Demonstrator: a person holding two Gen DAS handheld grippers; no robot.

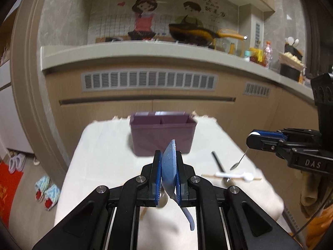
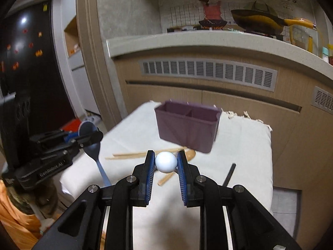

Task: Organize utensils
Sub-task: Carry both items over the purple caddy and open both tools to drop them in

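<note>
My left claw (image 1: 168,160) is clamped on the bowl of a blue spoon (image 1: 169,166), which stands on edge between the pads with its handle curving down toward six o'clock. In the right camera that same spoon (image 2: 93,143) hangs at nine o'clock, handle pointing down over the near edge of the white cloth (image 1: 108,145). At twelve o'clock from both claws stands the purple holder (image 1: 163,134), upright near the far edge of the cloth, its inside split into two compartments. At about three o'clock from my left claw lie a black stick (image 1: 217,161), a white spoon (image 1: 235,175) and a wooden chopstick (image 1: 208,175) on the cloth. My right claw (image 2: 166,162) grips a small utensil by its white ball end (image 2: 166,162); its thin metal stem and tiny bowl (image 1: 234,165) dangle below the claw, clear of the cloth. More wooden chopsticks (image 2: 133,155) lie at eleven o'clock of it.
</note>
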